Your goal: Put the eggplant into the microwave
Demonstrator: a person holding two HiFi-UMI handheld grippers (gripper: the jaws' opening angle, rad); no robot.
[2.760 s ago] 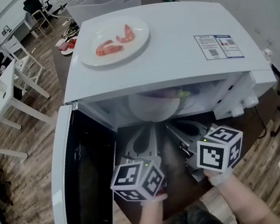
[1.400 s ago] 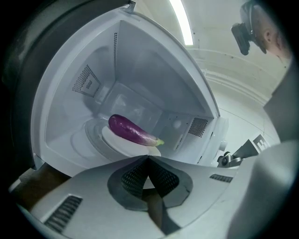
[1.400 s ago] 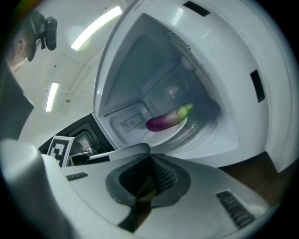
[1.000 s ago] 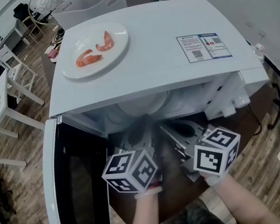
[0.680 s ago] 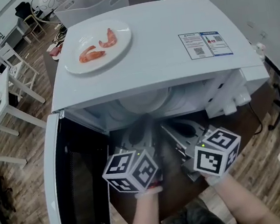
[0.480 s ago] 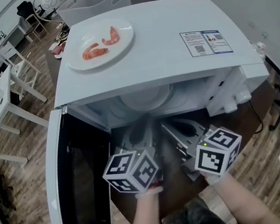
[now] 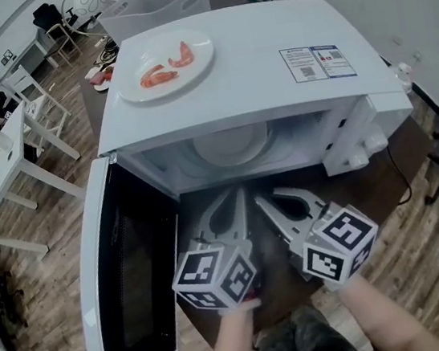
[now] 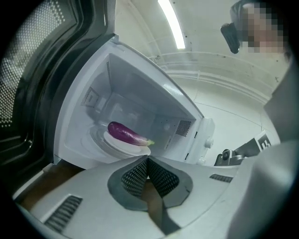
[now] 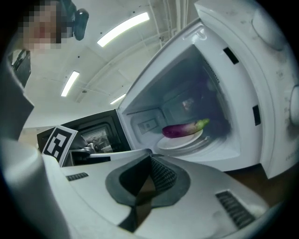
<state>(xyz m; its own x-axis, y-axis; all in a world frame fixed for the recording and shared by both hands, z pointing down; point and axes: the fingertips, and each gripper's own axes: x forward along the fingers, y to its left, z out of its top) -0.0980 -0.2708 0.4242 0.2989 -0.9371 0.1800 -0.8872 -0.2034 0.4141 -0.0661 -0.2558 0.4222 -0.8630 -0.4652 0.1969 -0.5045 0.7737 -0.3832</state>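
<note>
A purple eggplant (image 8: 125, 133) with a green stem lies on a white plate (image 8: 117, 144) inside the open white microwave (image 7: 269, 66). The right gripper view shows the same eggplant (image 9: 182, 129) on its plate (image 9: 180, 140). In the head view only the plate (image 7: 231, 144) shows under the microwave's top edge; the eggplant is hidden. My left gripper (image 8: 146, 159) (image 7: 241, 195) and right gripper (image 9: 150, 158) (image 7: 259, 199) hover side by side just outside the opening. Both are shut and hold nothing.
The microwave door (image 7: 131, 296) hangs wide open at the left. On top of the microwave sits a white plate (image 7: 197, 72) with shrimps (image 7: 159, 77). A grey bin (image 7: 155, 5) stands behind, and white tables and chairs (image 7: 5, 152) are at the left.
Both grippers have drawn back a little from the microwave opening, and the right one has rolled. Their jaws stay shut and the eggplant stays on its plate.
</note>
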